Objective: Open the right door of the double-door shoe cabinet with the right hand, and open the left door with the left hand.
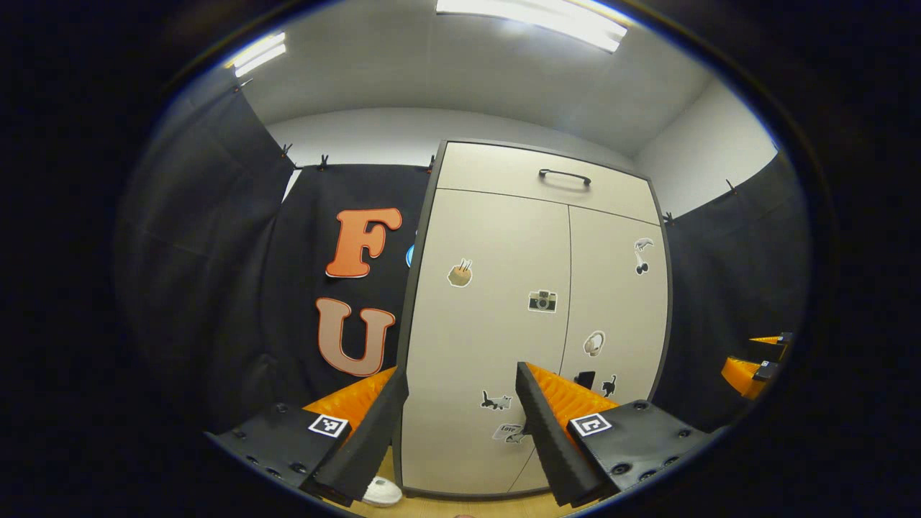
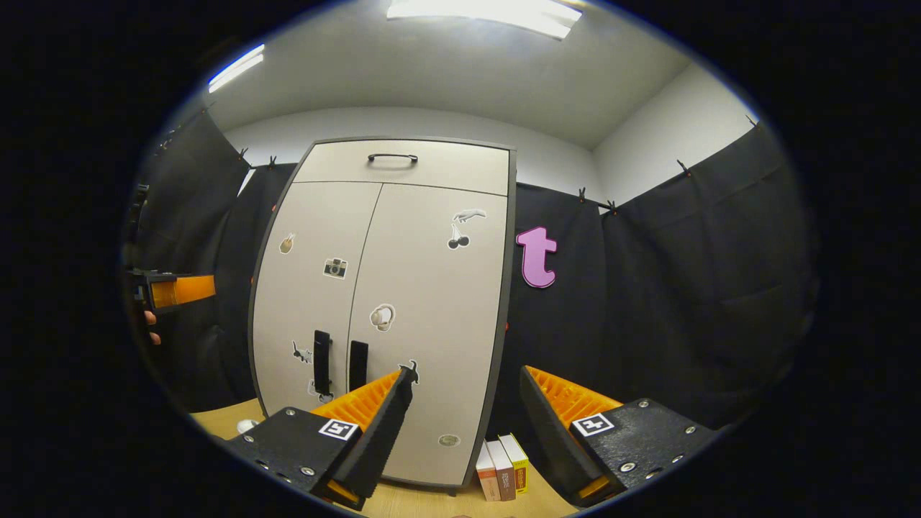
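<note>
**Q:** Risks at this stage, and their causes?

**A:** Cabinet (image 2: 388, 302) stands upright against the booth wall with both doors shut. Right door (image 2: 432, 316) and left door (image 2: 306, 288) each carry a dark vertical handle beside the centre seam: right handle (image 2: 357, 365), left handle (image 2: 321, 362). Right gripper (image 2: 464, 403) is spread wide, holding nothing, well apart from the cabinet and aimed toward its right edge, not the handle. Left gripper (image 1: 460, 403) is likewise wide and empty, facing the left door. Because the two handles sit just beside each other, the right gripper could, in my judgement, close on the wrong one, or the two grippers could crowd each other at the seam. An off-line pull might also slip off a handle.

**Q:** Containers and contents?

**A:** Cabinet interior is hidden behind the shut doors; contents cannot be told. An upper panel (image 2: 403, 167) with its own handle is also shut. Books (image 2: 502, 466) stand on the floor just beside the cabinet's right foot.
</note>
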A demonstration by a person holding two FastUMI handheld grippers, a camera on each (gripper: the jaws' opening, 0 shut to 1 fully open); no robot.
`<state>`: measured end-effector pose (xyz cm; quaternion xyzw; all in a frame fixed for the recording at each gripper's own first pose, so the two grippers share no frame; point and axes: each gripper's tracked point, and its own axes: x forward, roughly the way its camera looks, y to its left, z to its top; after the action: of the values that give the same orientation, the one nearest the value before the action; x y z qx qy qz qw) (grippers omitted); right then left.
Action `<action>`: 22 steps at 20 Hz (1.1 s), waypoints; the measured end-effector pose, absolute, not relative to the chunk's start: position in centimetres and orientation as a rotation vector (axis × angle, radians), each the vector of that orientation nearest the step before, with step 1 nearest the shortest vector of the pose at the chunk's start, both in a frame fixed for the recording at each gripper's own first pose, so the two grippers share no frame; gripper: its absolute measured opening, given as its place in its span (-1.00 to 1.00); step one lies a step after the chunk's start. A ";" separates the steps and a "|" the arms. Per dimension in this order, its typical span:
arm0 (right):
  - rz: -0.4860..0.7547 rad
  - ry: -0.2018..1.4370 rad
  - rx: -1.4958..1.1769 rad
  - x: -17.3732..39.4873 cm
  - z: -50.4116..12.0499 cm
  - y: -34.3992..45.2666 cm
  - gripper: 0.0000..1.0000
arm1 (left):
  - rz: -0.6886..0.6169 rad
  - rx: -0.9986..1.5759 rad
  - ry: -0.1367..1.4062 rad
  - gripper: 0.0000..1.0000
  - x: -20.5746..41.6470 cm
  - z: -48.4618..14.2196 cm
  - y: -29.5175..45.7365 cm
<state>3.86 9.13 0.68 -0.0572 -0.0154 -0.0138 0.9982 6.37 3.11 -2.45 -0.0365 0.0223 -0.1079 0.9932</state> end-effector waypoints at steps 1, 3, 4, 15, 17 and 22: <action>-0.026 -0.030 -0.116 3.8 0.5 9.2 0.84 | -0.217 -0.074 0.044 0.90 6.4 -2.4 3.1; -0.026 -0.030 -0.121 3.7 0.6 9.1 0.84 | -0.218 -0.075 0.039 0.93 6.4 -2.3 2.9; -0.027 -0.031 -0.124 3.7 0.7 9.1 0.84 | -0.219 -0.073 0.035 0.93 6.3 -2.1 2.9; -0.033 -0.028 -0.123 3.8 0.5 8.7 0.84 | -0.248 -0.055 0.022 0.93 6.7 -2.2 1.2; -0.038 -0.029 -0.122 3.9 0.5 8.4 0.84 | -0.256 -0.055 0.023 0.90 6.8 -2.2 0.8; -0.038 -0.032 -0.113 4.2 0.5 8.4 0.84 | -0.258 -0.053 0.029 0.92 7.1 -2.6 0.8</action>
<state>4.19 8.40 0.49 -0.0563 -0.0159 -0.0188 0.9981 7.09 0.75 -2.63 -0.0267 0.0145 -0.1285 0.9912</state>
